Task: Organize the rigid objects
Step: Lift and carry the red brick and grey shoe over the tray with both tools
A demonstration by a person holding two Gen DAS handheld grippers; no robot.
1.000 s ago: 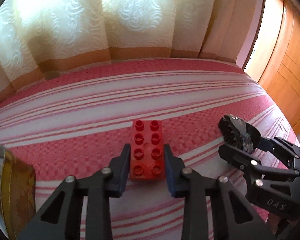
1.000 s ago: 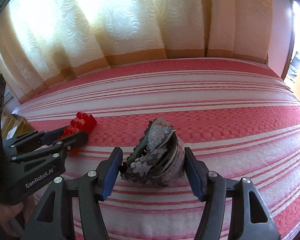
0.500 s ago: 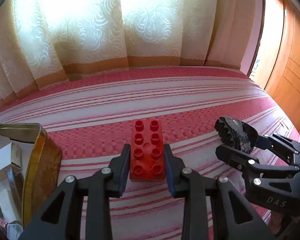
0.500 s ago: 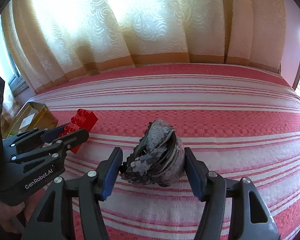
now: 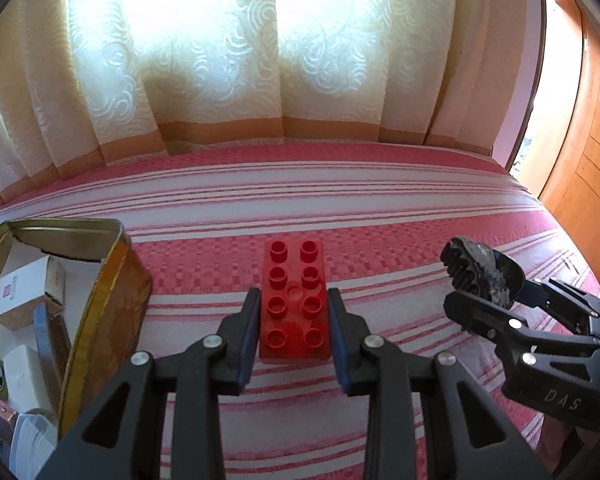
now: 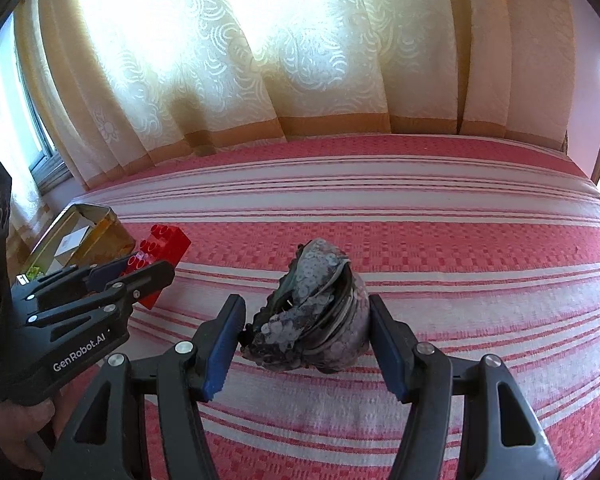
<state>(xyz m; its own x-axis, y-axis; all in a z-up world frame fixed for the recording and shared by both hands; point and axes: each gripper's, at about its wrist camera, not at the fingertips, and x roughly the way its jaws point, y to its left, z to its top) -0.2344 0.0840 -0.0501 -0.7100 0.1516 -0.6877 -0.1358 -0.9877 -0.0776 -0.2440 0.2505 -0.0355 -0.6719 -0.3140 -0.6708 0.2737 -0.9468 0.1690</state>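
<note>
Left tool (image 5: 294, 330): closed on the red brick (image 5: 294, 300), a pad pressed to each long side of its near half; the far half sticks out past the tips.
Brick: studs up, held level above the striped bed (image 5: 340, 200), just right of the tin (image 5: 104, 312).
Right tool (image 6: 306, 338): about half open, its two blue pads set around the grey sequined pouch (image 6: 312, 312); the right pad touches the pouch, the left pad touches only its lower corner, and I cannot tell whether the pouch is truly pinched or just resting between them.
Pouch: crumpled and gaping at the top, well to the right of the tin, over the bed's red checked band.
Tin: gold, open, standing at the bed's left side; small white boxes (image 5: 28, 300) lie inside.
Left view only: the inside of the tin with its boxes; the brick's eight studs from above; the wooden door (image 5: 580, 168) far right of the tin; the right tool (image 5: 496, 296) from the side, with the pouch (image 5: 480, 268) between its tips.
Right view only: the left tool (image 6: 134, 270) from the side, with the brick (image 6: 160, 252) poking beyond it just right of the tin (image 6: 100, 236); the hand (image 6: 16, 428) holding that tool; a window edge left of the curtain (image 6: 300, 60).
</note>
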